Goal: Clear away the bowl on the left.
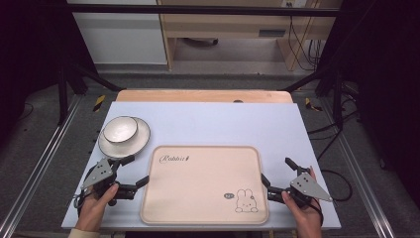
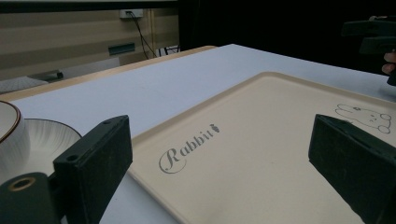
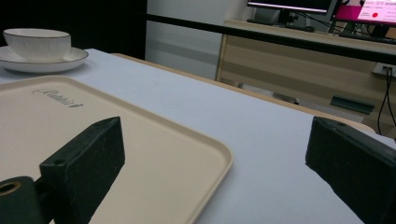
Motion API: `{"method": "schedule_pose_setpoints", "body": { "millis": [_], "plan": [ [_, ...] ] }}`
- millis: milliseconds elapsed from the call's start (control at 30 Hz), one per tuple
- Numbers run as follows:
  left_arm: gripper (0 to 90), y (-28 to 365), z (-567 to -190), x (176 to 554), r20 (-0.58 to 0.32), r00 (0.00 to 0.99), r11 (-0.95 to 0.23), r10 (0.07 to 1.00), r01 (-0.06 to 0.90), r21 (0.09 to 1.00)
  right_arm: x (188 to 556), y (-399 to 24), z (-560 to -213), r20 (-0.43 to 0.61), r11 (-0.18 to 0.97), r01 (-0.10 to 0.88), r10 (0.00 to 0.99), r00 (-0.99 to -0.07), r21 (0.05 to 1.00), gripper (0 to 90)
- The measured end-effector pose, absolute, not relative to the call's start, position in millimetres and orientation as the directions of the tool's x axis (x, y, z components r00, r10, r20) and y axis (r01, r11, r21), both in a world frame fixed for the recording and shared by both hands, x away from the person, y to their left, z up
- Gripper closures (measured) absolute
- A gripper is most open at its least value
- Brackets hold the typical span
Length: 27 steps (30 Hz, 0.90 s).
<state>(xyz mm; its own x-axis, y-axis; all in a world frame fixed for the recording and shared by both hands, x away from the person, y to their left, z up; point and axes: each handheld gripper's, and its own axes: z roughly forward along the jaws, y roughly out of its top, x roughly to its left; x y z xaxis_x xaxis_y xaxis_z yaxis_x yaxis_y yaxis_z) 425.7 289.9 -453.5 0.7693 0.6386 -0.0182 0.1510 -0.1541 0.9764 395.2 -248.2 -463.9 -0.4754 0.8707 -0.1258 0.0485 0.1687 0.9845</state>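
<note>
1. The left gripper (image 1: 132, 171) is hovering at the left edge of the tray (image 1: 163, 208), its jaws standing wide and holding nothing; 1 jaw is pointing toward the plate (image 1: 142, 140), the other toward the tray's rim.
2. The right gripper (image 1: 277, 175) is hovering at the tray's right edge, jaws likewise gaping and empty, so the 2 grippers are flanking the tray, which suggests a lift from both sides.
3. The tray is lying flat near the front of the table (image 1: 208, 119), between the 2 hands, with its printed word and rabbit drawing facing up; it is carrying nothing.
4. The bowl (image 1: 120, 129) is sitting upright on the plate at the table's left, just beyond the tray's far left corner and apart from it. The bowl is looking empty from above.
5. In the left gripper view, the tray (image 2: 261, 154) is lying between the jaws and not yet gripped.
6. In the right gripper view, the tray's near rim (image 3: 219, 163) is lying between the jaws, untouched.
</note>
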Motion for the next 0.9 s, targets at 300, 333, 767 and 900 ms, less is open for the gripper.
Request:
{"method": "schedule_pose_setpoints", "body": {
  "millis": [300, 333, 767, 900],
  "plan": [
    [5.2, 289, -452, 426, -0.052, 0.76, -0.126, 0.648, 0.174, 0.977, 391, -245, -462, -0.126, 0.174, 0.063, 0.88, -0.458, 0.983, 4.4],
    [5.0, 290, -452, 425, -0.054, 0.756, -0.123, 0.653, 0.175, 0.977, 391, -245, -461, -0.129, 0.176, 0.064, 0.882, -0.453, 0.982, 4.4],
    [4.6, 305, -443, 425, -0.107, 0.696, -0.057, 0.71, 0.208, 0.976, 386, -241, -459, -0.134, 0.175, 0.07, 0.91, -0.391, 0.982, 4.4],
    [5.1, 312, -429, 439, -0.104, 0.635, -0.058, 0.765, 0.228, 0.972, 387, -240, -461, -0.137, 0.185, 0.083, 0.906, -0.401, 0.979, 4.5]
  ]
}}
